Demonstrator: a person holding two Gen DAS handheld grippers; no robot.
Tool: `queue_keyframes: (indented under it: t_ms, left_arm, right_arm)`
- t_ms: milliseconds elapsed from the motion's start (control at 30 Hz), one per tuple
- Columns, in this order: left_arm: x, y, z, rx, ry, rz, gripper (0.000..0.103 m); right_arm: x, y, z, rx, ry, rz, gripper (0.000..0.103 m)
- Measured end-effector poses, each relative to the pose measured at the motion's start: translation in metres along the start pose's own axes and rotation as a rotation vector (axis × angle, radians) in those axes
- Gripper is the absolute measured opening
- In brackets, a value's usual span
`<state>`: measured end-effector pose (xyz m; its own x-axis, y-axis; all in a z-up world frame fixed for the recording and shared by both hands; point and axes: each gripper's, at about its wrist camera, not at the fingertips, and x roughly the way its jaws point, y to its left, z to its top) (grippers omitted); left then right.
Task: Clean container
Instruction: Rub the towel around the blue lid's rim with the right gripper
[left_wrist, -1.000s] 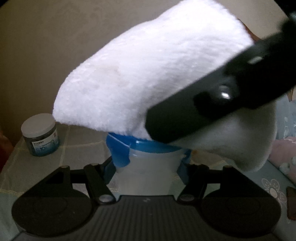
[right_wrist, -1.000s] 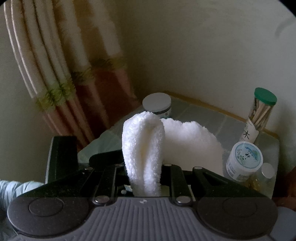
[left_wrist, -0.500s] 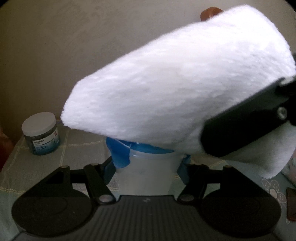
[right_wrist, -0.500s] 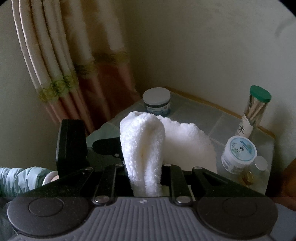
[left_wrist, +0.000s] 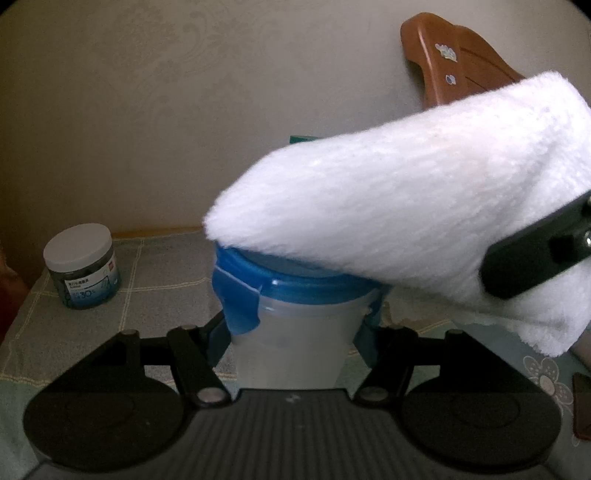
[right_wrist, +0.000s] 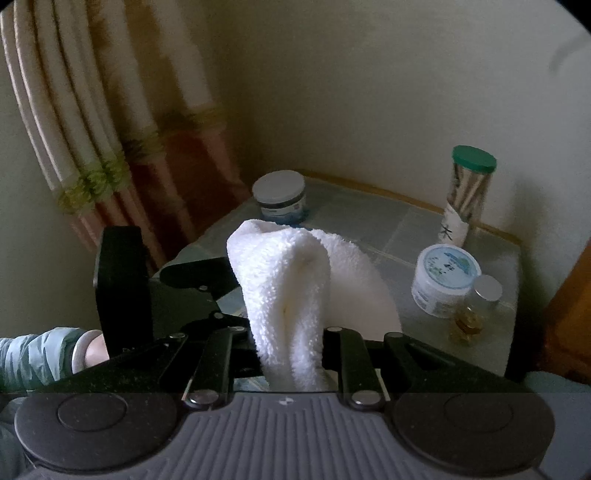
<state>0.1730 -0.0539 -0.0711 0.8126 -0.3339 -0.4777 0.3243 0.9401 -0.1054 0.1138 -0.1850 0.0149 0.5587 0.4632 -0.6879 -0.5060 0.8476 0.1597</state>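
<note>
A translucent container (left_wrist: 291, 343) with a blue clip lid (left_wrist: 280, 286) stands upright on the table. My left gripper (left_wrist: 295, 328) is shut on its body, one blue pad pressing each side. A folded white cloth (left_wrist: 406, 214) lies across the right part of the lid, leaving the lid's left edge bare. My right gripper (right_wrist: 291, 350) is shut on that white cloth (right_wrist: 288, 295), and one of its black fingers (left_wrist: 535, 258) shows at the right of the left wrist view. In the right wrist view the cloth hides the container.
A grey-lidded jar (left_wrist: 81, 269) stands at the table's back left. In the right wrist view a green-capped tube (right_wrist: 469, 192), a white tub (right_wrist: 443, 280) and a small bottle (right_wrist: 476, 314) stand to the right. A curtain (right_wrist: 92, 129) hangs left, a sleeve (right_wrist: 37, 354) shows, and wooden furniture (left_wrist: 454, 70) stands back right.
The cloth and the right gripper have slid to the right across the lid, uncovering the lid's left part and the wall behind. The left gripper and the container have stayed still.
</note>
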Motion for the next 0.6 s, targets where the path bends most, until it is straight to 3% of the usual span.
queue_keyframes:
  t_ms: [333,600]
  left_arm:
    - [0.004,0.007,0.001,0.000,-0.002,0.001,0.068]
    - [0.004,0.006,-0.003,-0.001,0.018,0.006,0.067]
  right_arm:
    - [-0.011,-0.020,0.002,0.066,-0.056,-0.065,0.022]
    - [-0.013,-0.034,0.026,0.103,-0.139,-0.154,0.022]
